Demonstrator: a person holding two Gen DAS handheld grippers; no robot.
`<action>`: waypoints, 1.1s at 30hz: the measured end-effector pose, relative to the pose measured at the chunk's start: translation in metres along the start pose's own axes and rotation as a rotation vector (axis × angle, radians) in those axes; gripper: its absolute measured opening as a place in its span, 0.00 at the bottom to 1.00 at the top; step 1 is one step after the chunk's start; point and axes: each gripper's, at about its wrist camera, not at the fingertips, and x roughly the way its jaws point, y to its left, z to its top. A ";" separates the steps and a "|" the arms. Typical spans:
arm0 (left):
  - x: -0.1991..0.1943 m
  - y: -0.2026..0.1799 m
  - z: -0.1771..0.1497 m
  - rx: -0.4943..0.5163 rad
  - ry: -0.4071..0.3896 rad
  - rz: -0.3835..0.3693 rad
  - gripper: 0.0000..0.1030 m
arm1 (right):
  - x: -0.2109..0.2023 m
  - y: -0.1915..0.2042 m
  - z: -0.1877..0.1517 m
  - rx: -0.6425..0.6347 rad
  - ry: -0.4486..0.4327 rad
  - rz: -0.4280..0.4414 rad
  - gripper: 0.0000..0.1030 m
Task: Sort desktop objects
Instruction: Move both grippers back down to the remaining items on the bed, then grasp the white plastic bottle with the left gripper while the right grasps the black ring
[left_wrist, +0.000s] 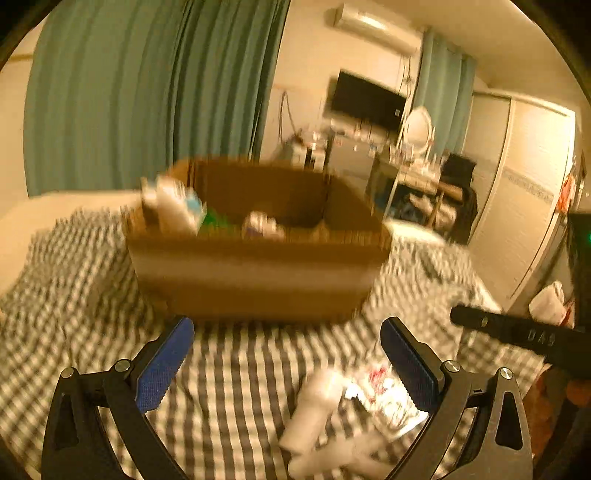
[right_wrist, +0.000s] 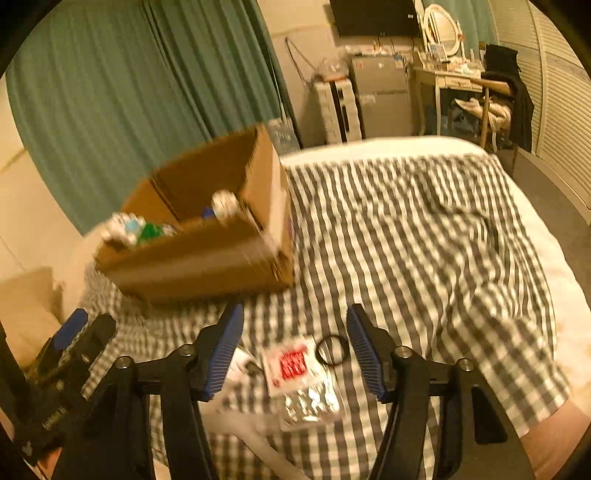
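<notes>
We noted the cardboard box (right_wrist: 207, 236) on the checked bed cover (right_wrist: 424, 229) already holding bottles. A foil packet (right_wrist: 301, 380) and black ring (right_wrist: 332, 350) remained out. Left tool (left_wrist: 286, 354) and right tool (right_wrist: 295, 347) both released, empty.

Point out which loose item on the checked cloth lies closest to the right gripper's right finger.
The small black ring. It lies just inside that finger's blue pad, right of the red-printed foil packet, which sits mid-gap in the right gripper; the white items lie further left.
</notes>
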 end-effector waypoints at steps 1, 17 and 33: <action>0.009 0.000 -0.009 0.007 0.028 0.003 1.00 | 0.004 -0.002 -0.005 0.001 0.012 -0.007 0.53; 0.099 0.000 -0.081 0.045 0.269 -0.029 1.00 | 0.090 -0.023 -0.036 0.061 0.193 -0.087 0.45; 0.102 0.000 -0.083 0.118 0.328 -0.037 1.00 | 0.086 -0.039 -0.051 0.123 0.215 -0.122 0.05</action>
